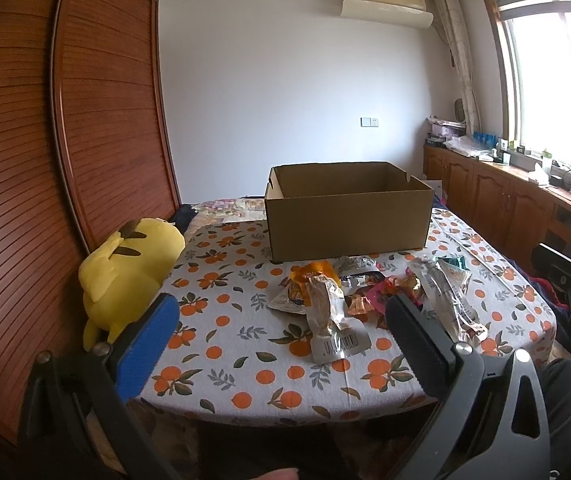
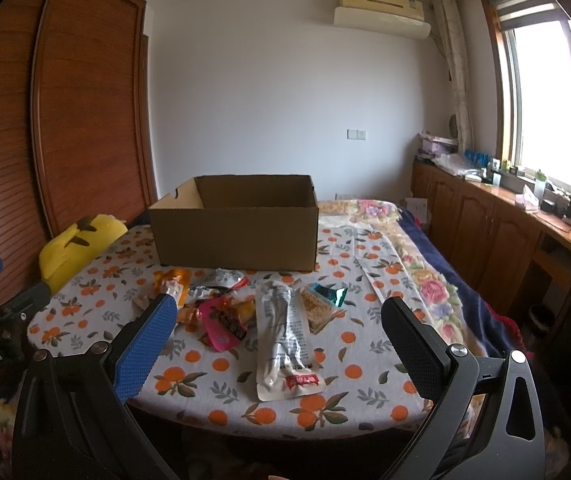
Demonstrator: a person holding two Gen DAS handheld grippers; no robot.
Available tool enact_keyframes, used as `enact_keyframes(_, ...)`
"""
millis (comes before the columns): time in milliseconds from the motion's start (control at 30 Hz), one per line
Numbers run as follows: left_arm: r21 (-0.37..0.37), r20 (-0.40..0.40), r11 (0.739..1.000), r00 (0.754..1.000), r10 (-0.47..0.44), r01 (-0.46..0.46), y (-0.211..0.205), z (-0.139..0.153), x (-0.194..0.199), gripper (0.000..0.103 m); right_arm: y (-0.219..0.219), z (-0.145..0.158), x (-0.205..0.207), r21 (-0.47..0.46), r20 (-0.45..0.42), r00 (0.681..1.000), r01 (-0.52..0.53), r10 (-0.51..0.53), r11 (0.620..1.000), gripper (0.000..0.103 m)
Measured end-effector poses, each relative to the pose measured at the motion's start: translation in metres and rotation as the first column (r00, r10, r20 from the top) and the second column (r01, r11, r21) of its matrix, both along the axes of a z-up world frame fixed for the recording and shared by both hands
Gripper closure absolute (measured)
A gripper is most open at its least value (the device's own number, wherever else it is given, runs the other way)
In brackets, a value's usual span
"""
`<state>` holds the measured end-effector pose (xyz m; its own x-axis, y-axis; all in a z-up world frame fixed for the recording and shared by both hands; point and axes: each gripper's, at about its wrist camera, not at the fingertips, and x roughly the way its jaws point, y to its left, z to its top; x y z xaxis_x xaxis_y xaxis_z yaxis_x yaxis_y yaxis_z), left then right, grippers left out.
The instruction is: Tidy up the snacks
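An open brown cardboard box (image 1: 347, 216) (image 2: 235, 226) stands on the far part of the table. In front of it lies a loose pile of snack packets (image 1: 369, 296) (image 2: 241, 312). A long clear packet with a red label (image 2: 285, 340) lies nearest in the right wrist view, beside a pink packet (image 2: 221, 322). A silvery packet with a barcode (image 1: 333, 328) lies nearest in the left wrist view. My left gripper (image 1: 281, 312) hangs open near the front edge, holding nothing. My right gripper (image 2: 279, 312) is open too, over the near packets.
A yellow plush toy (image 1: 129, 272) (image 2: 77, 246) sits at the table's left edge against a wooden slatted wardrobe (image 1: 97, 120). The orange-print tablecloth (image 1: 245, 320) covers the table. Wooden cabinets (image 2: 493, 216) with clutter run under the window on the right.
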<state>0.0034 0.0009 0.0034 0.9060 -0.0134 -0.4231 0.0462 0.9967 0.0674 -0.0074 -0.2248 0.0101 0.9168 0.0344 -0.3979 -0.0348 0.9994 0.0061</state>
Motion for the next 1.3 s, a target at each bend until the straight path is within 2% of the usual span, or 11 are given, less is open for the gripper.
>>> enact_keyframes(633,-0.003,-0.004,1.0,1.0,0.0,0.0,0.001,-0.003,0.002,0.0,-0.001,0.001,0.001,-0.001,-0.003,1.0,0.0,0.0,1.0,0.0)
enact_keyframes(833,0.003,-0.015,1.0,1.0,-0.006,0.006,-0.001,-0.009,0.006,0.0,0.003,-0.012,0.0,-0.005,-0.012,1.0,-0.001,0.001,1.0,0.0)
enact_keyframes(1133,-0.006,-0.079,0.999,0.996,-0.046,0.046,-0.001,-0.032,0.041,0.0,-0.001,-0.031,0.029,-0.021,-0.065,0.997,-0.042,0.04,0.999,0.0)
enact_keyframes(1300,0.0,-0.129,0.997,0.989,-0.073,0.073,-0.002,-0.048,0.068,0.0,-0.003,-0.043,0.056,-0.002,-0.124,0.984,-0.126,0.125,0.992,0.001)
